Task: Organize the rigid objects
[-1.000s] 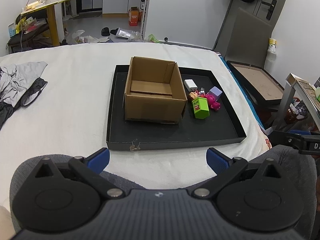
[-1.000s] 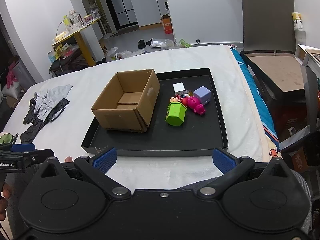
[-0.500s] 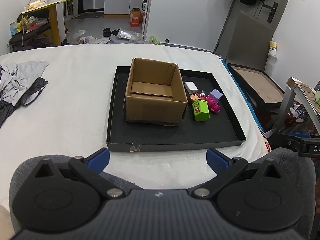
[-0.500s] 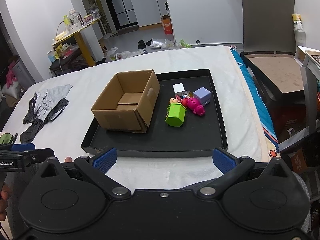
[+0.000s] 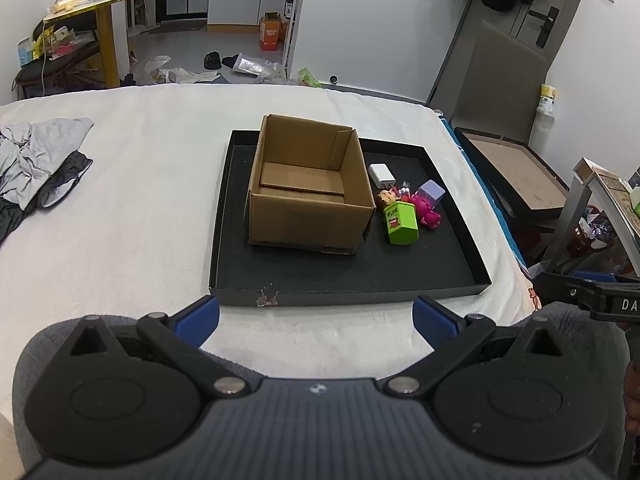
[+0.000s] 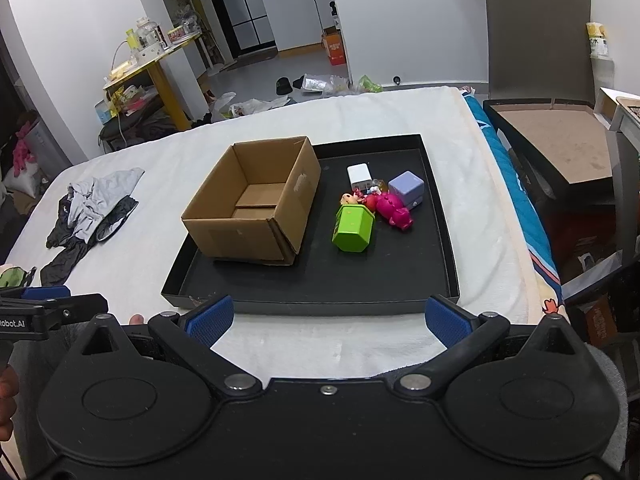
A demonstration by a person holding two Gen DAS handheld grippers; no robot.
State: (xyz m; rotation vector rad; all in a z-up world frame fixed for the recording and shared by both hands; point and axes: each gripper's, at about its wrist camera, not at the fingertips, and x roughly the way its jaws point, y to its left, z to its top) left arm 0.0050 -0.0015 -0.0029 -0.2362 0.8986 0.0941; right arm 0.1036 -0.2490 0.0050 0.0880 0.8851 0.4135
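An open, empty cardboard box [image 5: 308, 184] [image 6: 256, 200] stands on a black tray [image 5: 344, 276] [image 6: 320, 284] on the white bed. Right of the box lie a green hexagonal tin [image 5: 400, 224] [image 6: 353, 227], a pink toy pig [image 5: 427, 210] [image 6: 394, 208], a lilac cube [image 5: 431, 192] [image 6: 406, 185], a white charger [image 5: 382, 174] [image 6: 359, 176] and small figures. My left gripper [image 5: 316, 318] and right gripper [image 6: 327, 320] are both open and empty, held near the bed's front edge, short of the tray.
Grey and black clothes [image 5: 36, 160] [image 6: 92, 208] lie on the bed at the left. A second black tray lid [image 5: 516, 176] [image 6: 560, 144] sits off the bed at the right. A yellow table [image 6: 152, 68] and floor clutter stand behind.
The left wrist view has drifted slightly, so the tray and box sit a little lower in it. The right view is nearly unchanged. Both grippers stay open.
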